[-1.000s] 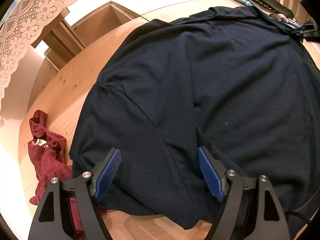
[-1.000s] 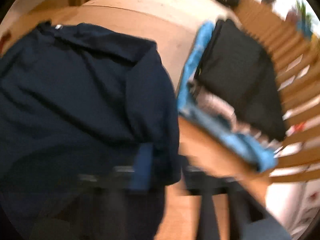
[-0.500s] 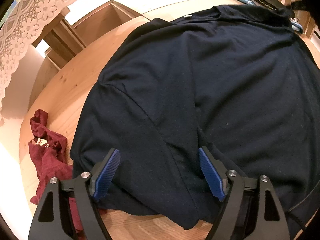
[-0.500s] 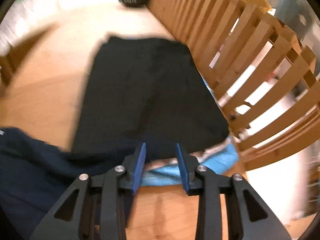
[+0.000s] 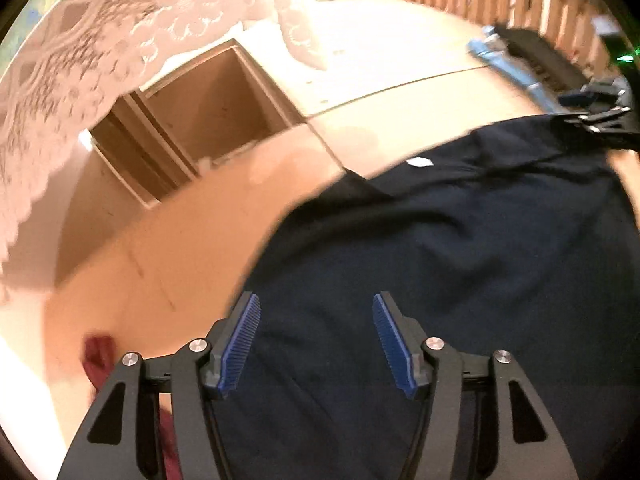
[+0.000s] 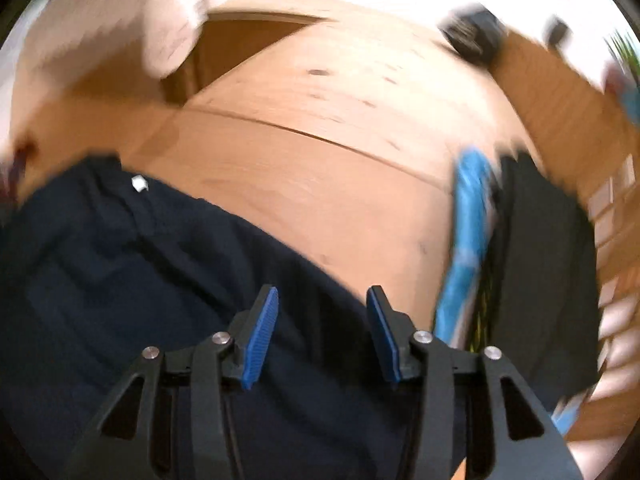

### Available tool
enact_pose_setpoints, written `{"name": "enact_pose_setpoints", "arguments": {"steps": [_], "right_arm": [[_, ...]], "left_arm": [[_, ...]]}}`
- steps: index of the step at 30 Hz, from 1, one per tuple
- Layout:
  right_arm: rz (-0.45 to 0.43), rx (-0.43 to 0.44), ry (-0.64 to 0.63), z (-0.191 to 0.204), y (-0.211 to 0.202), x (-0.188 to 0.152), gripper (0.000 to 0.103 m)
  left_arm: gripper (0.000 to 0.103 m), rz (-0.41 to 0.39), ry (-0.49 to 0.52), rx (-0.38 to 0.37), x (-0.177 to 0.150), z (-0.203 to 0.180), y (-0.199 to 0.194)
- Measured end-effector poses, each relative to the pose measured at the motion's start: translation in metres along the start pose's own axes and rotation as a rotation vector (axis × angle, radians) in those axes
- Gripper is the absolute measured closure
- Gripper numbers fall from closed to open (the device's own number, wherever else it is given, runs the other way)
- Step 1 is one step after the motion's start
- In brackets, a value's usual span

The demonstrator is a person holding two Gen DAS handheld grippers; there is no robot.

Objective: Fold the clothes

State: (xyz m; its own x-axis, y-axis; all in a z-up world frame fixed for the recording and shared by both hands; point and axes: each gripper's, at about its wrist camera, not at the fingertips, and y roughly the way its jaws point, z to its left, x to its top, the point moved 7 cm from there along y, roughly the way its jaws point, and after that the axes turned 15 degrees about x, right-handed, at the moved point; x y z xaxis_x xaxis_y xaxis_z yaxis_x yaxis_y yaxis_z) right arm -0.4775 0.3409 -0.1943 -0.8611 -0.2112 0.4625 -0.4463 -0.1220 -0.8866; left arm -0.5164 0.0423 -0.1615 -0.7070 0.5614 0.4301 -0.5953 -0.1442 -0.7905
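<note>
Two claws spread over navy shirt (image 5: 440, 272), left claw (image 5: 316, 340) narrowing, right claw (image 6: 320, 334) widening

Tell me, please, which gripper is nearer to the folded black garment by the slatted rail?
Right. The right gripper hovers over the navy shirt's edge beside the black garment; the left gripper is across the shirt, farther away.

Both wrist cams angled steeply down, close (blurred); share navy shirt (image 5: 440, 264).

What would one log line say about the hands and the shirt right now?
stage: fold clothes | left gripper: open, just closing, over navy shirt | right gripper: open, just opening, over shirt edge | shirt: flat on wooden table
</note>
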Motion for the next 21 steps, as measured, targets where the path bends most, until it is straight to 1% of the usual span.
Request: {"name": "enact_pose_setpoints", "arguments": {"steps": [3, 5, 8, 11, 14, 15, 17, 19, 21], "right_arm": [[0.061, 0.025, -0.065, 0.001, 0.026, 0.009, 0.051], [0.083, 0.019, -0.090, -0.003, 0.037, 0.018, 0.051], [0.108, 0.026, -0.106, 0.000, 0.037, 0.016, 0.049], [0.146, 0.064, -0.079, -0.006, 0.045, 0.011, 0.049], [0.123, 0.160, -0.022, -0.008, 0.045, 0.012, 0.050], [0.119, 0.200, 0.004, -0.008, 0.046, 0.012, 0.053], [0.118, 0.227, 0.020, -0.007, 0.045, 0.012, 0.097], [0.117, 0.233, 0.009, -0.003, 0.042, 0.011, 0.098], [0.111, 0.244, 0.004, 0.000, 0.039, 0.010, 0.098]], "left_arm": [[0.046, 0.027, 0.008, -0.028, 0.015, 0.006, 0.026], [0.046, 0.037, 0.040, -0.012, 0.023, 0.011, 0.041], [0.046, 0.051, 0.087, -0.003, 0.031, 0.012, 0.057], [0.045, 0.061, 0.128, 0.004, 0.038, 0.008, 0.070], [0.045, 0.059, 0.150, 0.001, 0.047, 0.001, 0.079], [0.045, 0.058, 0.153, -0.003, 0.050, -0.002, 0.081], [0.045, 0.044, 0.153, 0.001, 0.055, -0.003, 0.083], [0.046, 0.038, 0.144, -0.012, 0.058, -0.005, 0.084], [0.053, 0.034, 0.131, -0.042, 0.059, -0.006, 0.084]]}}
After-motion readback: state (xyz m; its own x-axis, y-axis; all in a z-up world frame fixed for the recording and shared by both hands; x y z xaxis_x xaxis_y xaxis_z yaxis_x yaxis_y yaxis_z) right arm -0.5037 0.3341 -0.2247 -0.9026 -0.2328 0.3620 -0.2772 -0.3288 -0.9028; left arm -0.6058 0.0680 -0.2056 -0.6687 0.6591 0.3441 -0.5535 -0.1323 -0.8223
